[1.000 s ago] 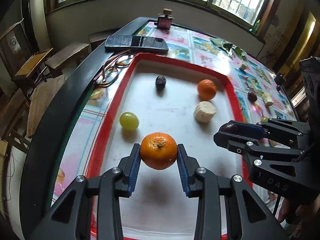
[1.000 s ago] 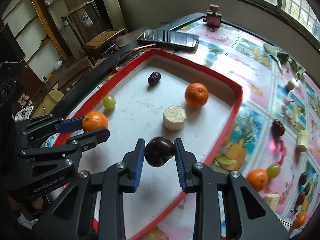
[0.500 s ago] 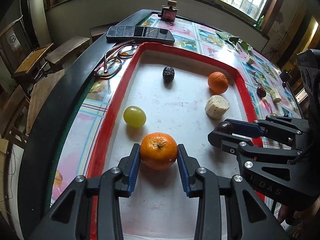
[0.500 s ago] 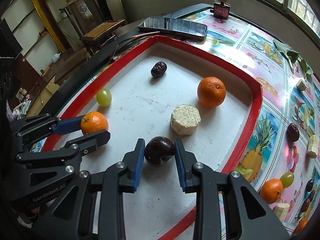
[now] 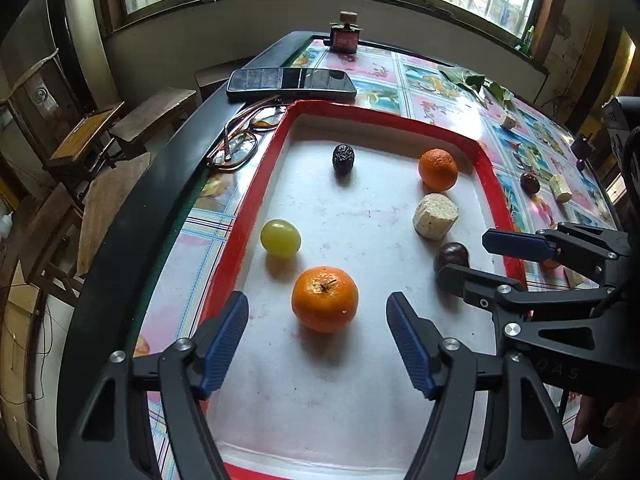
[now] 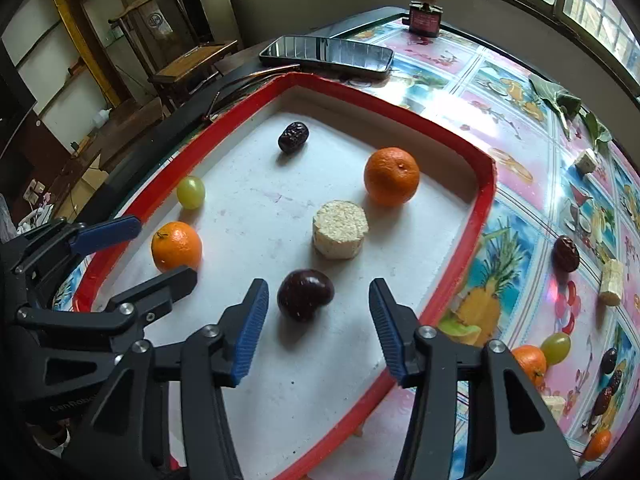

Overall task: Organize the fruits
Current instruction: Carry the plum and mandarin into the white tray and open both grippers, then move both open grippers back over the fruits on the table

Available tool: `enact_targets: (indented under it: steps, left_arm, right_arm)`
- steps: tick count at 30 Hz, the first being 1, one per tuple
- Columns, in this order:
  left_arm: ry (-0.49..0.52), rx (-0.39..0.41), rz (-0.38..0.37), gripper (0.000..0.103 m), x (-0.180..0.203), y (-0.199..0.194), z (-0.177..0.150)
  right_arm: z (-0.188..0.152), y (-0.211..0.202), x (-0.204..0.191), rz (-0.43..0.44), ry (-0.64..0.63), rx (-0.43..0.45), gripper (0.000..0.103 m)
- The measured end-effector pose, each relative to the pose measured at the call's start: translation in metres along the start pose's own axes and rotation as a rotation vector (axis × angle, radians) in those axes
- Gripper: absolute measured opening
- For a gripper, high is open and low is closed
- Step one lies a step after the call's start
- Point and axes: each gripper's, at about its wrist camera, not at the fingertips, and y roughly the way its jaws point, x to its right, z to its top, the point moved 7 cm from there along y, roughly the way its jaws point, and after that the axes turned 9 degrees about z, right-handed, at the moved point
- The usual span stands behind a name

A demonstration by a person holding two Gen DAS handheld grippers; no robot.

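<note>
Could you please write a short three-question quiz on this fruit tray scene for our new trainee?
1. True or false: the left gripper is clamped on the near orange.
2. Which fruit lies between the right gripper's pads? A) green grape B) dark plum C) wrinkled date
3. Fill in: inside the red tray there are ___ oranges.

Key:
1. False; its jaws are opening, pads clear of the orange resting on the tray.
2. B; those jaws are opening too.
3. Two.
</note>
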Motion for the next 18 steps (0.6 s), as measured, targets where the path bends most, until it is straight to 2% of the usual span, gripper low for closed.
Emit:
enact_targets:
  steps: [3,9,18]
  left_arm:
    - [-0.003,0.016,0.019,0.077,0.001,-0.009,0.0]
    - [0.013,0.055,0.012,0.077,0.013,-0.029,-0.003]
    - [0.064,0.087,-0.046,0.077,0.065,-0.052,-0.01]
  right_arm:
    - [-0.002,-0.008,0.001,-0.004,0.001,0.011,0.058]
    - [-0.011,-0.03,0.0,-0.018,-0.009,0.033,0.059]
    - [-0.041,-0.071,0.025,-0.057,0.028,0.072,0.062]
